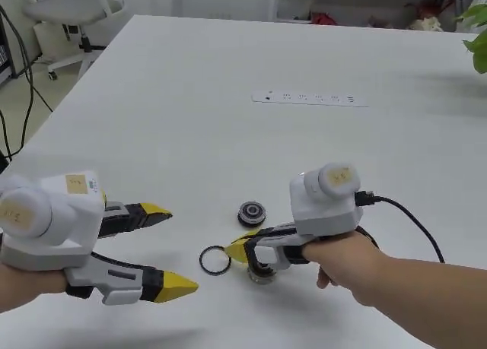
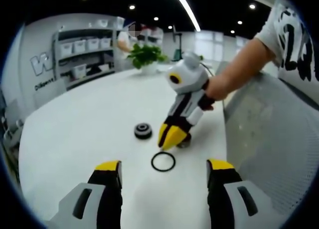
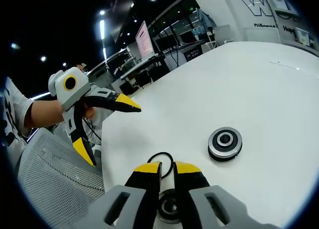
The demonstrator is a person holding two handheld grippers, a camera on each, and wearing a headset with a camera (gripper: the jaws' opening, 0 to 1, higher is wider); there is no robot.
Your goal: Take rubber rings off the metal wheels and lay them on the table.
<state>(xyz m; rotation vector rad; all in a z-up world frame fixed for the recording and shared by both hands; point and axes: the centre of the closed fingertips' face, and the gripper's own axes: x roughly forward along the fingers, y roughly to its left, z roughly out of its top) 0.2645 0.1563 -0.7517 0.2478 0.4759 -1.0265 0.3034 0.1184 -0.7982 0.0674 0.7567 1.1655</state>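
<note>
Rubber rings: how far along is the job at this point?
Done: one rubber ring lies loose on the table. In hand: the right gripper, fingers nearly together, sits over the near wheel, apparently the stripped one; the left gripper hangs open. Left: the far wheel, its rim dark, looks unstripped.

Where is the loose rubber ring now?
The rubber ring lies on the table, in the head view just left of the tips of the right gripper and below the separate metal wheel.
</note>
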